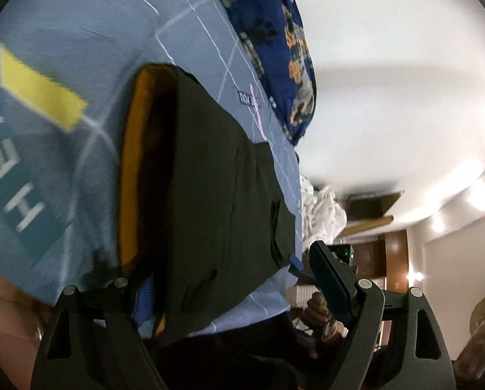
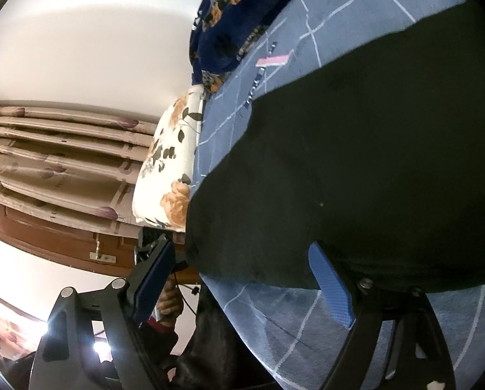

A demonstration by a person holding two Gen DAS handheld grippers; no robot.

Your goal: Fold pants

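Observation:
Black pants [image 1: 216,195] lie flat on a blue bedsheet [image 1: 80,16] with white grid lines; an orange-brown layer [image 1: 135,162] shows along their left edge. My left gripper [image 1: 229,269] stands open at the near end of the pants, cloth lying between its fingers and covering most of the left one; the right pad [image 1: 330,279] is clear of the cloth. In the right wrist view the pants [image 2: 372,178] fill the right side. My right gripper [image 2: 240,247] is open around their near rounded edge, its blue pad [image 2: 330,282] lying on the sheet [image 2: 274,318] against the cloth.
A dark blue paw-print blanket [image 1: 274,32] is bunched at the far side of the bed, also seen in the right wrist view [image 2: 226,16]. A floral pillow [image 2: 171,162], curtains [image 2: 47,146] and white laundry [image 1: 320,214] lie beyond the bed's edges. A hand [image 1: 317,308] shows below.

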